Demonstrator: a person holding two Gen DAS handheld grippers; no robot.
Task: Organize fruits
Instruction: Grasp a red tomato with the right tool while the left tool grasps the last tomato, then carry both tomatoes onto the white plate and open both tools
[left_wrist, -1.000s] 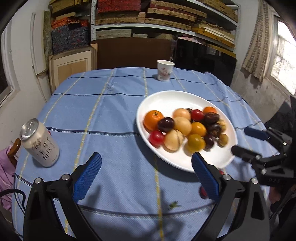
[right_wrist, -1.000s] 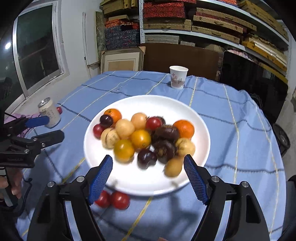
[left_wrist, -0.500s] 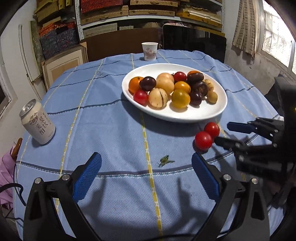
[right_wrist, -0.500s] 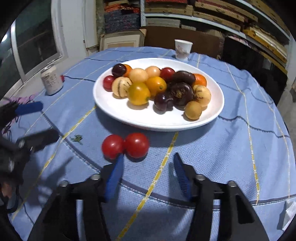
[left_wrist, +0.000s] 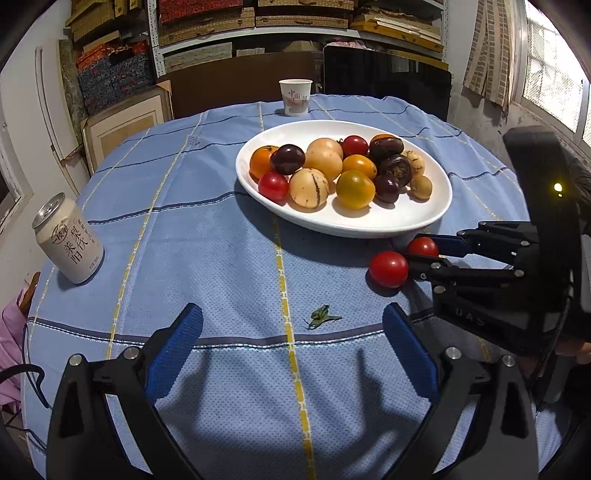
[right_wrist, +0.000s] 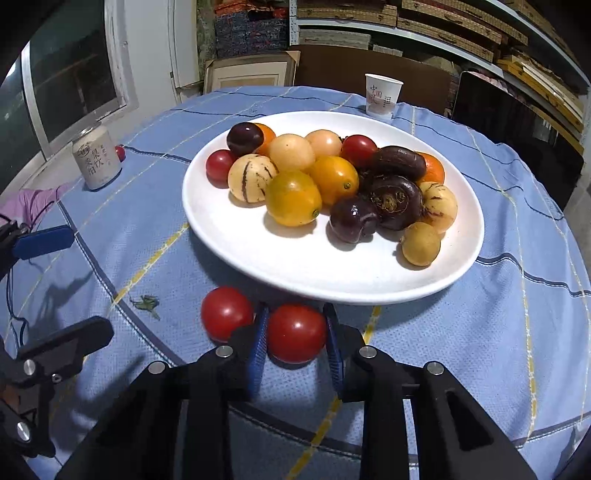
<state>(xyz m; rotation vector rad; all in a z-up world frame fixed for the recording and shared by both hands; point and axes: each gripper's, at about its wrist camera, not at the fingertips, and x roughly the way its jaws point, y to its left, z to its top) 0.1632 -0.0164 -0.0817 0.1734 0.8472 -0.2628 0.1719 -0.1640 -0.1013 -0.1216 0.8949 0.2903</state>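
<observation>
Two red tomatoes lie on the blue cloth just in front of a white plate (right_wrist: 332, 291) piled with several fruits, orange, yellow, pale and dark purple. My right gripper (right_wrist: 295, 317) is shut on the right tomato (right_wrist: 295, 336), its blue pads pressing both sides. The other tomato (right_wrist: 226, 314) rests against the outside of the left finger. In the left wrist view the right gripper (left_wrist: 415, 251) comes in from the right around the farther tomato (left_wrist: 423, 246), with the nearer tomato (left_wrist: 388, 267) beside it. My left gripper (left_wrist: 291, 314) hangs open over bare cloth, holding nothing.
A drink can (left_wrist: 68, 243) stands at the table's left edge, with a small red thing (right_wrist: 120, 153) behind it. A paper cup (left_wrist: 294, 96) sits at the far side behind the plate (left_wrist: 354, 229). A green stem scrap (left_wrist: 321, 314) lies on the cloth. Shelves and a chair stand beyond.
My right gripper came down to the cloth in front of the plate and its jaws closed on the right tomato. The left gripper pulled back and lower, still open.
</observation>
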